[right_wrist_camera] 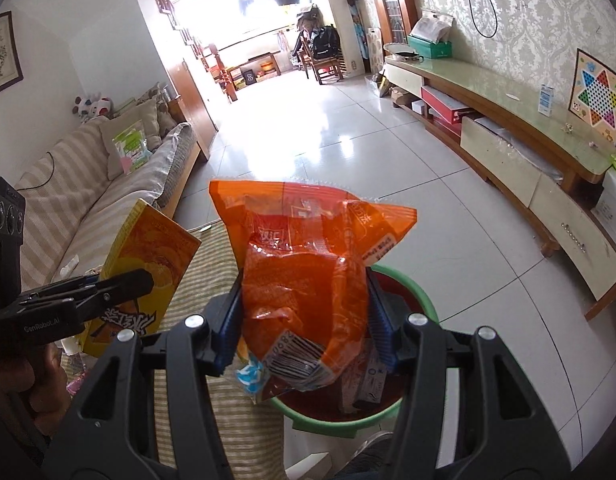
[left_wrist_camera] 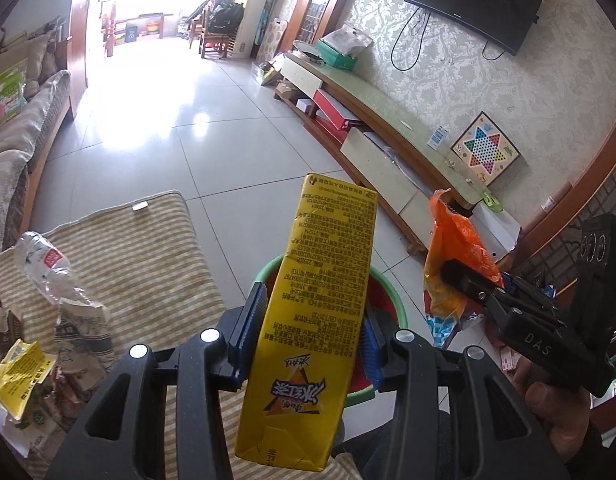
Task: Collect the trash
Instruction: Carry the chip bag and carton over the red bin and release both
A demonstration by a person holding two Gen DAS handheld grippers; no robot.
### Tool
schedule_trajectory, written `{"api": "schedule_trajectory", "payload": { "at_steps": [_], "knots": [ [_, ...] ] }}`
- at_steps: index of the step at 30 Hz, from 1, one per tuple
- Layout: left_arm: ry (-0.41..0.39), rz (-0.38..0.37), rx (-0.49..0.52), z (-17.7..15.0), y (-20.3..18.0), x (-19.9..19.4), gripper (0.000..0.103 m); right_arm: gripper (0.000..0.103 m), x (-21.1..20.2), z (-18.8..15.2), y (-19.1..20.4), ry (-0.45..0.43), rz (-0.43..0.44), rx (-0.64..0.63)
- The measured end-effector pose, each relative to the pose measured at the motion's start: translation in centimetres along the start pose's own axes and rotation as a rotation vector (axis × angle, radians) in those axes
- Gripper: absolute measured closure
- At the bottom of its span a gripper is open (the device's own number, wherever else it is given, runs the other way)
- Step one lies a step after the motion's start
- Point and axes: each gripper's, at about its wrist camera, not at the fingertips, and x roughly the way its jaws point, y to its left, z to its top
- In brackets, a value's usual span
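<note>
At lower left of the left wrist view, a crushed clear plastic bottle (left_wrist_camera: 48, 268) and torn wrappers (left_wrist_camera: 24, 376) lie on the striped mat (left_wrist_camera: 148, 248). At lower centre the left tool (left_wrist_camera: 311, 332) is clamped on a tall yellow drink carton (left_wrist_camera: 319, 308), above a green-rimmed round bin (left_wrist_camera: 391, 292). In the right wrist view's centre, the right tool (right_wrist_camera: 304, 320) is clamped on a crinkled orange plastic snack bag (right_wrist_camera: 304, 264) over that bin (right_wrist_camera: 423, 300).
</note>
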Motion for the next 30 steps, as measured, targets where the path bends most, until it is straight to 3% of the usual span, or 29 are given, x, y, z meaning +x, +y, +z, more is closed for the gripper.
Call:
{"api": "schedule_trajectory", "payload": {
  "at_steps": [10,16,30],
  "knots": [
    [0.059,-0.048,-0.014,0.2,-1.8,5.4,0.063,0.050,2.1,-0.7,-3.1,0.037,-0.013,0.042],
    [0.068,-0.055,-0.018,0.6,-1.7,6.8,0.068,0.050,3.2,-0.6,-3.9,0.051,-0.003,0.053],
    [0.074,-0.079,-0.054,1.7,-1.5,8.6,0.068,0.050,4.8,-0.8,-4.0,0.071,-0.004,0.051]
  ]
}}
